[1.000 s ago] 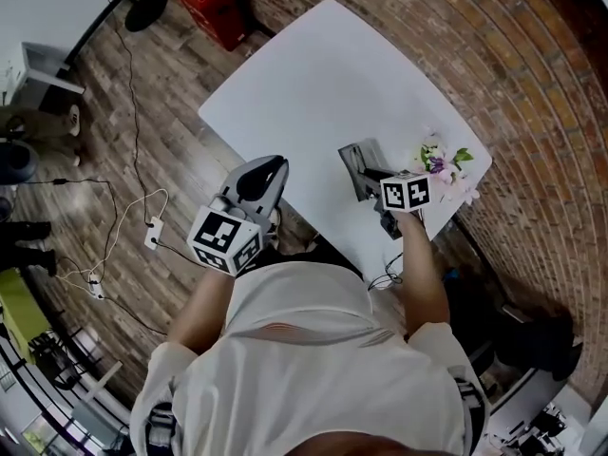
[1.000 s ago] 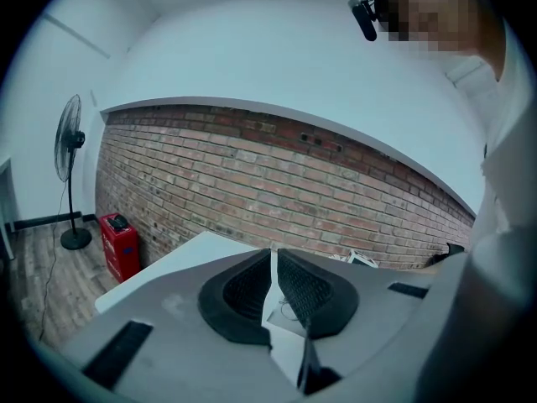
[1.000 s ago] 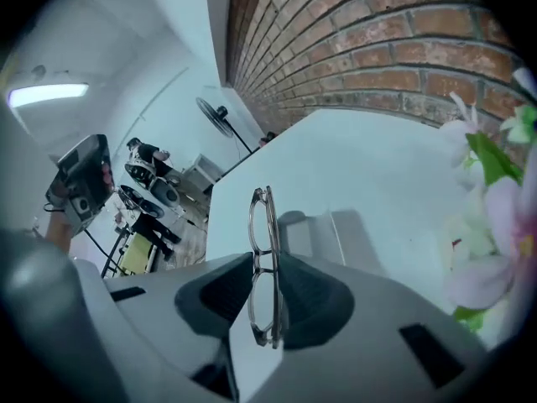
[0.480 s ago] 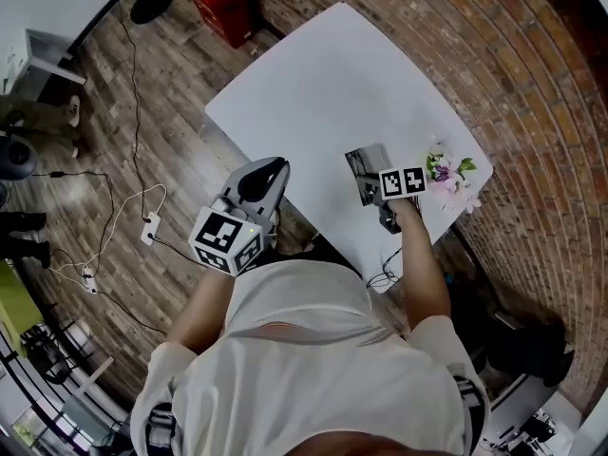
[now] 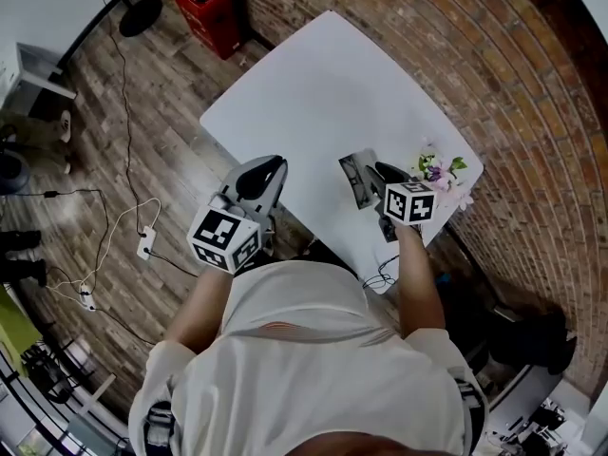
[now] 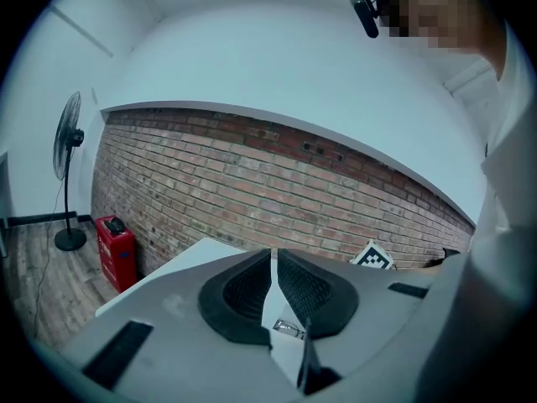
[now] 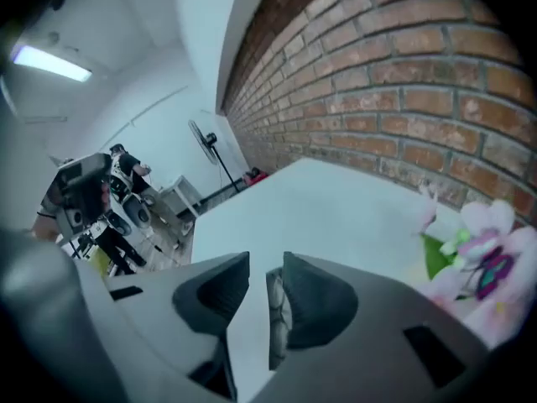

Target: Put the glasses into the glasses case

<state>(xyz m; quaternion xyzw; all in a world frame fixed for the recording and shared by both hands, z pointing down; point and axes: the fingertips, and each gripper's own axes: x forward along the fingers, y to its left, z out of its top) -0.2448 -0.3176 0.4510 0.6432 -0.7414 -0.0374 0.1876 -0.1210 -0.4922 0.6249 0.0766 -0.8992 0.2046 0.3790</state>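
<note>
On the white table (image 5: 323, 84) lies a grey glasses case (image 5: 355, 175), close to the near edge. I cannot make out the glasses apart from it. My right gripper (image 5: 378, 171) hangs just right of and above the case, and its jaws have just been opening. In the right gripper view the case (image 7: 275, 313) shows in the gap beyond the right gripper (image 7: 267, 263), with neither pad pressing on it. My left gripper (image 5: 269, 167) hovers off the table's near left edge. In the left gripper view the left gripper (image 6: 273, 255) has its tips together with nothing held.
A bunch of pink and white flowers (image 5: 439, 169) lies at the table's right corner, close to my right gripper. A brick wall runs behind the table. On the wooden floor stand a red crate (image 5: 211, 12) and a fan (image 6: 67, 166), and cables (image 5: 123, 226) trail to the left.
My right gripper has lifted off the glasses case and drawn back towards the person, its jaws wider apart. The left gripper has barely shifted.
</note>
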